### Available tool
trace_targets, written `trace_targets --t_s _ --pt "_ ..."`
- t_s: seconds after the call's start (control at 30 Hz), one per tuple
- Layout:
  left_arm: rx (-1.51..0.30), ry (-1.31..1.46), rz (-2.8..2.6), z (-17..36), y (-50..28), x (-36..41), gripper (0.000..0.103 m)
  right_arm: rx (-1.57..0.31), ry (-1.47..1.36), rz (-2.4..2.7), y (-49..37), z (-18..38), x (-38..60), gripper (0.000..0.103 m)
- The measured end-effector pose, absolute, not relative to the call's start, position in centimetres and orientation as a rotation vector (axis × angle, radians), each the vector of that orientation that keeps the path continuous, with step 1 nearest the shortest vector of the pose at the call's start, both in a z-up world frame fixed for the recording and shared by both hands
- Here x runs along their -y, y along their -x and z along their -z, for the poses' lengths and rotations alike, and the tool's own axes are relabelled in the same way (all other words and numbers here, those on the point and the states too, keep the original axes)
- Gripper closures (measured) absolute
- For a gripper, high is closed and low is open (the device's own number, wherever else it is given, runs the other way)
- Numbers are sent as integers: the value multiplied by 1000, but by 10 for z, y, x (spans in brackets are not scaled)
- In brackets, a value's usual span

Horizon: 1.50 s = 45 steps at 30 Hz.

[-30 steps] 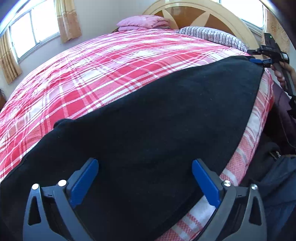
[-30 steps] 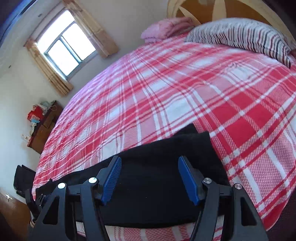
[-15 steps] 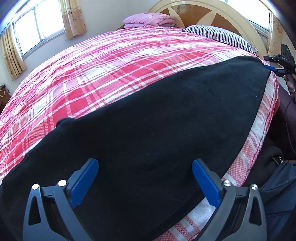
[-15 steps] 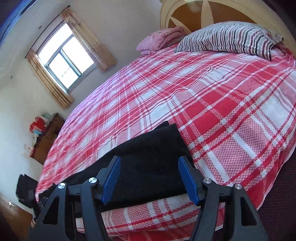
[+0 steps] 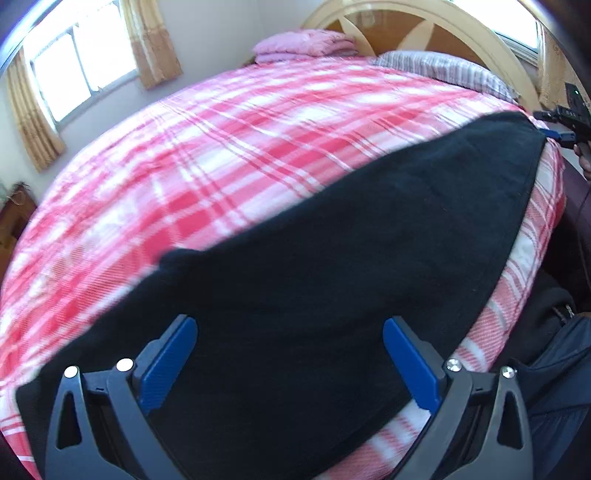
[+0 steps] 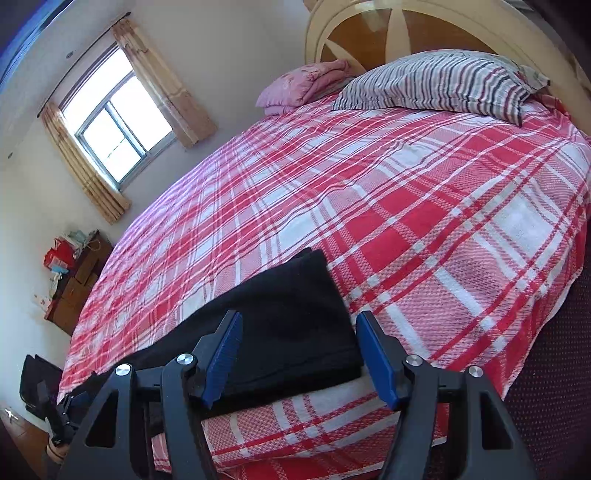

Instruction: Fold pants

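Black pants (image 5: 351, 266) lie flat in a long band along the near edge of the bed. My left gripper (image 5: 288, 347) hovers over one end of them, open, its blue pads (image 5: 168, 363) wide apart with only flat cloth below. My right gripper (image 6: 299, 350) is open over the other end of the pants (image 6: 288, 325), whose squared, layered edge lies between and just beyond its pads (image 6: 376, 354). In the left wrist view the right gripper (image 5: 565, 125) shows at the far right by the pants' far corner, held by a hand.
The bed carries a red and white plaid cover (image 6: 388, 206). A striped pillow (image 6: 443, 85) and a folded pink blanket (image 6: 306, 86) lie by the wooden headboard (image 6: 369, 33). A window (image 6: 118, 122) is in the left wall, and a cluttered cabinet (image 6: 74, 280) stands beside the bed.
My right gripper has drawn back toward the bed's edge and swung right, so the pants' end now sits lower and left in its view. The left gripper's view has tilted slightly.
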<state>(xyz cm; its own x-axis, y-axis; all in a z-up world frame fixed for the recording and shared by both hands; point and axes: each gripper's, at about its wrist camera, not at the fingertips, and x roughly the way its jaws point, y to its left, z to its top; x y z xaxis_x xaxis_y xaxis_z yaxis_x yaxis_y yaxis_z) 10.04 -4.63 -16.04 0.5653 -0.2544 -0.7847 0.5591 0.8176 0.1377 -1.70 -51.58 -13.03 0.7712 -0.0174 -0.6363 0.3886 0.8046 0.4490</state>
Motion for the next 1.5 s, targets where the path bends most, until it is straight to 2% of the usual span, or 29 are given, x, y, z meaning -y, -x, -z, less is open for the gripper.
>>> trace_targets --t_s 0.3,0.43,0.47,0.6,0.63,0.73,0.8,0.87,1.0,1.07,1.27,1.5 --pt "-815 -271 274 133 -124 -48 0 -638 -646 238 35 114 530 38" --pt "-848 -216 190 146 -124 -91 0 -711 -672 216 29 126 531 40" --pt "-864 -200 176 152 -123 -100 0 -709 -692 190 27 130 532 44" --pt "-907 -182 159 178 -118 -117 0 -700 -705 150 21 141 528 45" --pt "-895 -191 164 181 -116 -118 0 -692 -691 168 20 143 528 49" --pt "-873 -199 165 181 -117 -115 0 -641 -720 160 20 151 531 50" --pt "-867 -193 164 181 -118 -114 0 -637 -714 134 17 151 528 55" --pt "-861 -194 165 181 -115 -114 0 -651 -731 71 12 153 523 75" --pt "-863 -193 163 180 -115 -114 0 -659 -687 91 4 154 512 84" --pt "-866 -190 164 179 -115 -114 0 -628 -681 91 6 145 508 87" --pt "-867 -154 199 172 -114 -112 0 -540 -525 -5 1 88 452 89" --pt "-831 -153 253 157 -108 -97 0 -560 -313 -233 -43 43 344 89"
